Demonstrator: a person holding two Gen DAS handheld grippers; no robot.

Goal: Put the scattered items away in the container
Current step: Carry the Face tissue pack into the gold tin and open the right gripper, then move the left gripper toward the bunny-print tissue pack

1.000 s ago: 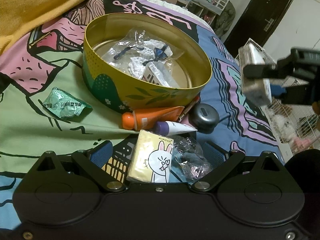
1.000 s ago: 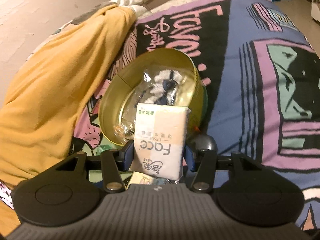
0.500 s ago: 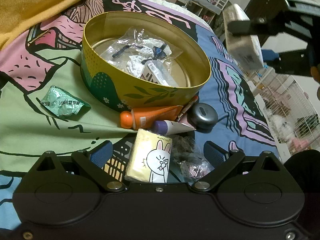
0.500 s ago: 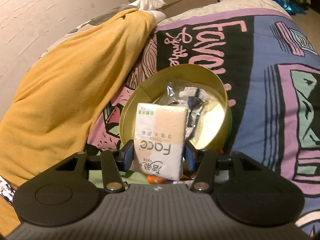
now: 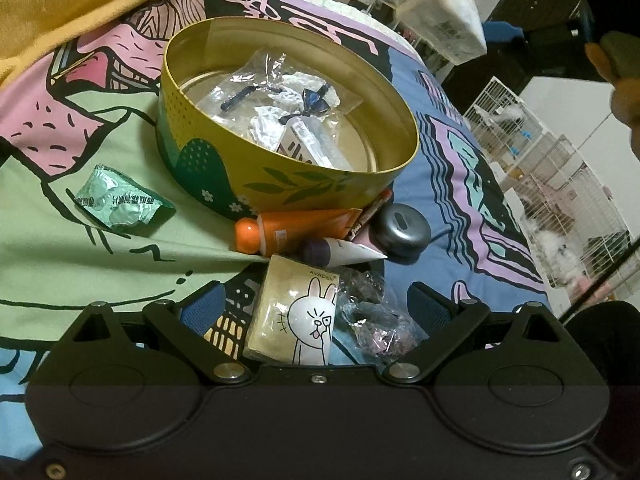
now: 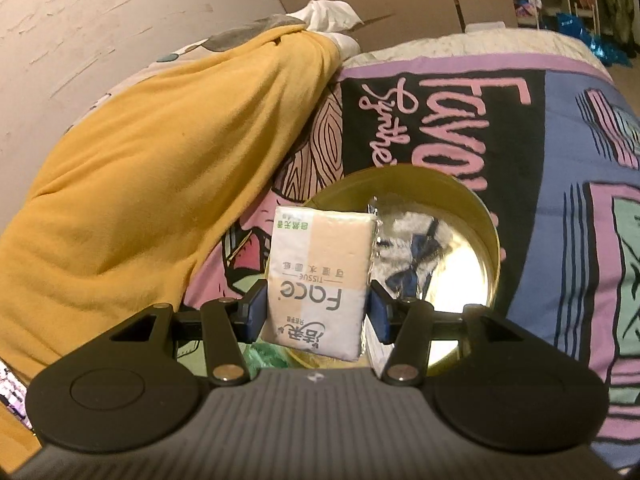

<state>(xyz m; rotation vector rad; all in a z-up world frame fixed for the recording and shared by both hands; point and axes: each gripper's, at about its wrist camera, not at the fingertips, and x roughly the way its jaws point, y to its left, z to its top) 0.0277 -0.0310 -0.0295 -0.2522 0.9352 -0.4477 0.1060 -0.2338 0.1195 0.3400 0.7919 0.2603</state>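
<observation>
Presently the right gripper (image 6: 318, 314) is clamped on a white tissue pack (image 6: 320, 280), one finger pressed to each long side, the pack's long axis running forward along the fingers. The pack is held in the air above the round yellow tin (image 6: 486, 216), which stands on the bed (image 6: 560, 200); in the right wrist view the tin's open mouth lies directly ahead and below, slightly to the right of the pack. In the left wrist view the same pack (image 5: 442, 20) appears high beyond the tin's far rim. My judgement: the coming move is a short lowering and release over the tin, and the right gripper is the nearer for it.

The tin (image 5: 280, 184) already holds clear plastic packets (image 5: 280, 96), leaving bare floor at its right side. Nothing stands between the pack and the opening.

The left gripper (image 5: 316, 308) hangs low over the bed with fingers apart, holding nothing. Between its fingers lie a rabbit-print tissue pack (image 5: 296, 316) and a crumpled clear wrapper (image 5: 376, 316). Just beyond are an orange tube (image 5: 292, 232), a purple-capped tube (image 5: 340, 252), a grey round case (image 5: 402, 230) and a thin dark stick (image 5: 370, 214), all close against the tin's near wall. A green foil packet (image 5: 120, 202) lies apart to the left. A yellow blanket (image 6: 140, 180) is heaped beside the tin.
</observation>
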